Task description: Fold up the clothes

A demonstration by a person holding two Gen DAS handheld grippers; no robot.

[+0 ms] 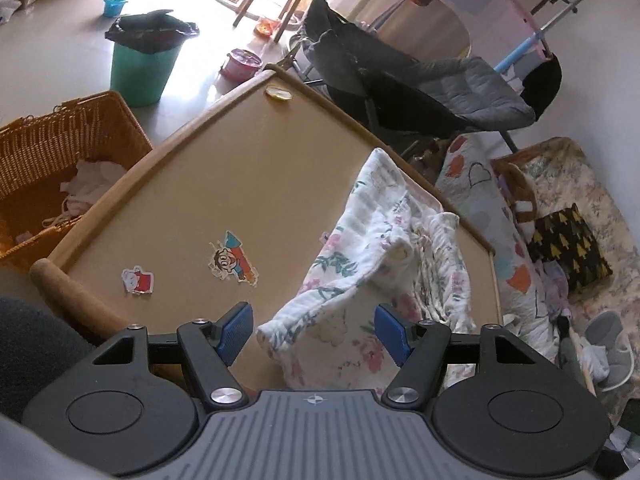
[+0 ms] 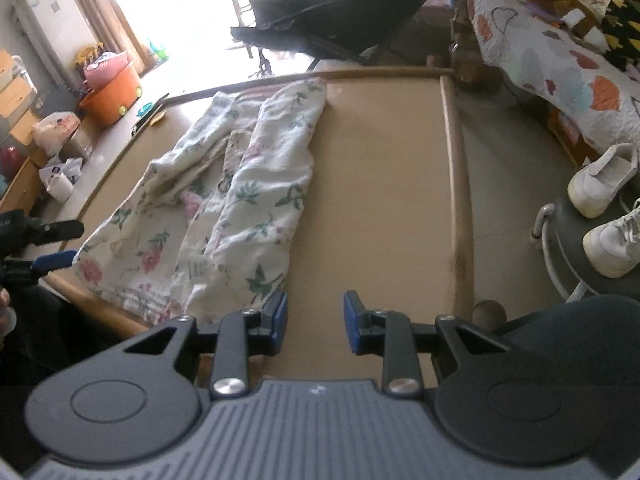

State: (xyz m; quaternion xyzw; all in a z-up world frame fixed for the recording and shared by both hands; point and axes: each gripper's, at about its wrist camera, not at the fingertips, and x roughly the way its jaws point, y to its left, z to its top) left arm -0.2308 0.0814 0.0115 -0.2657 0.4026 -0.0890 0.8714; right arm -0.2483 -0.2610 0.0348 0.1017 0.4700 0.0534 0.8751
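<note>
Cotton by the look of it — the floral garment [image 2: 224, 200] lies rumpled on the tan table [image 2: 380, 184], soft, light and limp, so it will sag and slide unless taken by an edge or corner. Its near hem, at the table's front edge, seems the best place to pinch. In the left wrist view the left gripper [image 1: 316, 330] has its jaws wide, with a raised fold of the cloth between the blue pads [image 1: 239, 326] but not pressed, as far as I can tell. The right gripper [image 2: 315, 320] stands narrower — part open, holding nothing, its left pad [image 2: 280, 318] just beside the hem, over bare table.
</note>
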